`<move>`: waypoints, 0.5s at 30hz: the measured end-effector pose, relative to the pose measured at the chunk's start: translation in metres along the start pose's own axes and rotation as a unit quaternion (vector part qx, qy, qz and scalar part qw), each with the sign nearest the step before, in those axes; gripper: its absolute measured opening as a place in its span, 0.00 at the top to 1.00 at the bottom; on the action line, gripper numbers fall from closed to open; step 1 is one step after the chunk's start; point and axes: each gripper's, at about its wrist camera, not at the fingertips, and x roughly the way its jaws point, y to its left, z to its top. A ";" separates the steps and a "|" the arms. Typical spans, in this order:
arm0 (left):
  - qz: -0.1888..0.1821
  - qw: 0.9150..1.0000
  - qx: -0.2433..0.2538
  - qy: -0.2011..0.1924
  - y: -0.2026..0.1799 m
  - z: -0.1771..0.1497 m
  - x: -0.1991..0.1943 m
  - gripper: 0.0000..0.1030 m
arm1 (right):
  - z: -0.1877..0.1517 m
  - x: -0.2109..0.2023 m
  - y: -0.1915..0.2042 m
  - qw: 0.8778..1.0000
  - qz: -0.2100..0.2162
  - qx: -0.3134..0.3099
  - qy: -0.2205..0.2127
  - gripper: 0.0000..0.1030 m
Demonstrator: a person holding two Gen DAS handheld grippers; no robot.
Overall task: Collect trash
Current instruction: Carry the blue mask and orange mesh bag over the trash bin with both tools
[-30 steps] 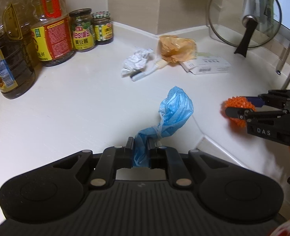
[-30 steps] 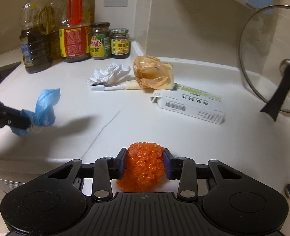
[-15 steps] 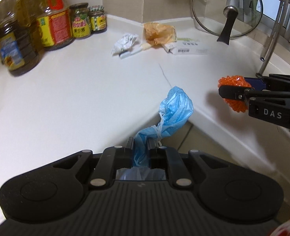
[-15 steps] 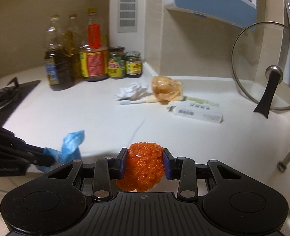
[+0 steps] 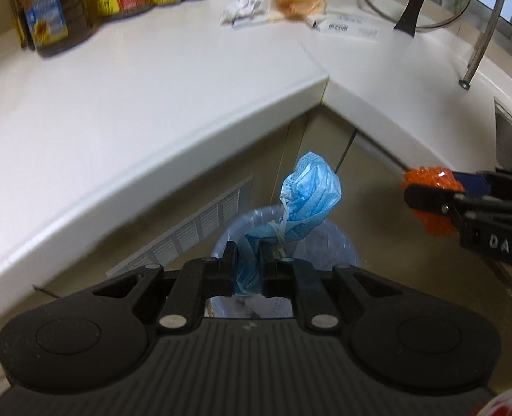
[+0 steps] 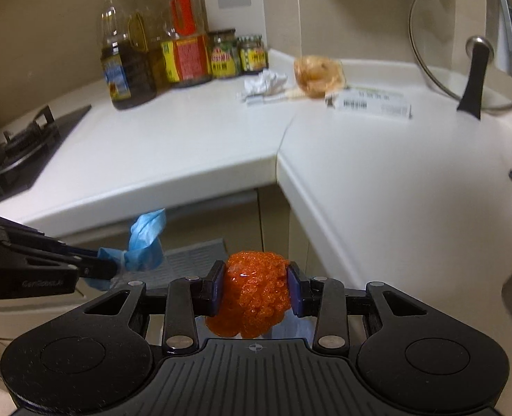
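A: Now, from the left wrist, our left gripper [image 5: 249, 263] is clenched on the mask [image 5: 307, 194], which stands up past the fingers; the bin [image 5: 339, 242] lies straight below it.

B: And the right gripper [image 5: 429, 204], off to the right, sits beside the bin, not over it.

A: From the right wrist, our pads [image 6: 217, 291] grasp the orange ball [image 6: 254, 294]; only a sliver of bin liner shows beneath. The left is nearer the drop, we judge.

Bin [image 5: 342, 249] mostly hidden behind mask [image 5: 307, 194]
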 end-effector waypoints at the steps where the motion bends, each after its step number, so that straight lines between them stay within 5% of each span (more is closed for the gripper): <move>1: -0.002 1.000 -0.005 0.005 0.001 -0.003 0.004 0.89 | -0.004 0.002 0.001 1.000 -0.002 0.002 0.004 0.64; 15: 0.006 0.993 -0.087 0.079 0.013 -0.039 0.073 0.89 | -0.044 0.061 0.000 0.997 0.016 -0.024 0.070 0.64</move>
